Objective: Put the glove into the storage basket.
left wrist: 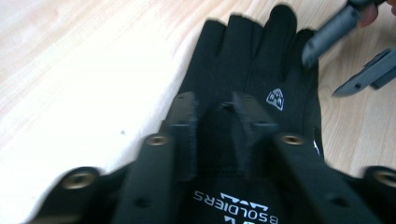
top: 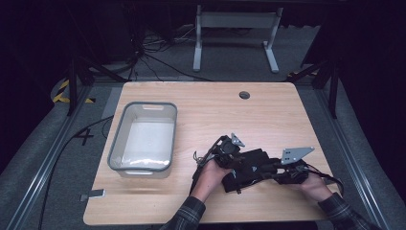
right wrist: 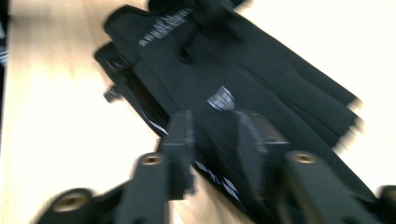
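Left tongs: jaws spread, straddling the cuff of black gloves flat on desk. Right tongs: jaws parted over the gloves' edge, blurred. Grey tub well apart, left.

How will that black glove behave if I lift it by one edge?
The black glove will probably flop and drape: it is thin fabric lying flat on the table. It looks light, and unlikely to roll. The second glove beneath may drag along.
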A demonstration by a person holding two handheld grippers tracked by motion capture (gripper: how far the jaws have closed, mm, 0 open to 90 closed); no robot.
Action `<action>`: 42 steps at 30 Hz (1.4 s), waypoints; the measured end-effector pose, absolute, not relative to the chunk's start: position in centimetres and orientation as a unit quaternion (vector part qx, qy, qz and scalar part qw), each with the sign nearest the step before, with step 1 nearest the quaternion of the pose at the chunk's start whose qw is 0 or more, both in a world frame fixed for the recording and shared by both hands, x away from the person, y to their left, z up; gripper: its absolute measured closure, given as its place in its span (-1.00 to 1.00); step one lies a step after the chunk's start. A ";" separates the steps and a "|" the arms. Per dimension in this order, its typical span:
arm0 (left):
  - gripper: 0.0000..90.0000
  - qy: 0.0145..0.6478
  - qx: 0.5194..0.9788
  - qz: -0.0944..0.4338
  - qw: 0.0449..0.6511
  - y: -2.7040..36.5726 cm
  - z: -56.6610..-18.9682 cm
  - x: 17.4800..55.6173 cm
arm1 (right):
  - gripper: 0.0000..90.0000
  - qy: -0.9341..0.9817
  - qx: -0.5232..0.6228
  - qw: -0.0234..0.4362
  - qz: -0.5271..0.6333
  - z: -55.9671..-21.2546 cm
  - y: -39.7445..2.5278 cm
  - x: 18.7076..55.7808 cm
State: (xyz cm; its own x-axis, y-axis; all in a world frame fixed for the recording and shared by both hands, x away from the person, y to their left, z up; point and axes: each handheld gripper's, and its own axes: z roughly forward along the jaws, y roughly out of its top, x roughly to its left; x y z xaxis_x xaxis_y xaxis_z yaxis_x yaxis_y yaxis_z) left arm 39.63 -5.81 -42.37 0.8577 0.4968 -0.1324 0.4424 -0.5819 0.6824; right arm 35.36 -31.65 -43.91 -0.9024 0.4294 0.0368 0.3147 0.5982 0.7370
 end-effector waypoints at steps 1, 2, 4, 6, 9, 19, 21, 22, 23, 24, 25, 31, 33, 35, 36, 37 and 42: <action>0.34 0.260 0.892 0.038 0.368 -5.9 -42.3 39.7 | 0.26 0.887 0.218 0.081 0.398 -43.9 -32.4 35.1; 0.25 0.254 0.895 0.041 0.365 -5.9 -42.2 39.8 | 0.19 0.886 0.226 0.083 0.397 -43.9 -32.9 35.0; 0.09 0.243 0.897 0.034 0.367 -6.1 -42.1 40.1 | 0.00 0.881 0.249 0.098 0.390 -44.1 -34.5 34.5; -0.03 0.233 0.902 0.029 0.363 -6.3 -42.0 40.4 | -0.11 0.880 0.260 0.107 0.383 -44.2 -35.3 34.2; -0.21 0.216 0.910 0.025 0.353 -7.0 -42.2 40.7 | -0.24 0.873 0.285 0.109 0.381 -44.6 -37.0 33.8; -0.66 0.174 0.935 0.030 0.306 -8.8 -44.3 40.6 | -0.62 0.869 0.315 0.137 0.356 -46.0 -39.1 33.7; -0.66 0.171 0.938 0.033 0.301 -8.9 -44.5 40.5 | -0.65 0.871 0.317 0.140 0.349 -46.2 -39.0 33.8; -0.66 0.171 0.939 0.034 0.297 -9.0 -44.6 40.4 | -0.67 0.871 0.316 0.141 0.348 -46.3 -39.0 33.8; -0.66 0.170 0.940 0.034 0.292 -9.0 -44.7 40.3 | -0.67 0.871 0.316 0.142 0.349 -46.3 -39.0 33.8; -0.66 0.170 0.940 0.034 0.292 -9.0 -44.7 40.3 | -0.67 0.871 0.316 0.142 0.349 -46.3 -39.0 33.8; -0.66 0.166 0.941 0.034 0.292 -9.1 -44.8 40.4 | -0.67 0.870 0.317 0.143 0.349 -46.3 -39.0 33.8; -0.56 0.169 0.942 0.019 0.288 -9.0 -45.0 40.3 | -0.74 0.867 0.319 0.148 0.354 -46.5 -39.1 33.9; -0.52 0.170 0.941 0.015 0.293 -8.9 -45.1 40.3 | -0.78 0.865 0.320 0.149 0.356 -46.6 -39.1 33.9; -0.49 0.167 0.941 0.016 0.293 -8.9 -45.0 40.3 | -0.82 0.863 0.319 0.153 0.359 -46.8 -39.1 33.9; -0.45 0.168 0.941 0.014 0.293 -8.9 -45.0 40.2 | -0.83 0.863 0.319 0.153 0.361 -46.8 -39.1 34.0; -0.41 0.166 0.942 0.013 0.292 -8.9 -45.0 40.2 | -0.83 0.863 0.320 0.151 0.361 -46.8 -39.1 33.9; -0.15 0.157 0.945 0.007 0.289 -8.9 -44.7 40.1 | -0.85 0.864 0.321 0.148 0.360 -46.8 -39.1 34.0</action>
State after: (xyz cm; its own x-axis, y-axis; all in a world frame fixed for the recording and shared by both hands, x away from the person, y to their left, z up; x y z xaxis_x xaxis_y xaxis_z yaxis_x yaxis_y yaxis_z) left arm 40.07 -8.89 -44.70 0.9509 0.3000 -0.0767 0.2916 -0.7843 0.5476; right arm 34.01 -39.13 -46.80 -0.7503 0.6606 -0.0257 0.4471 0.5356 0.7164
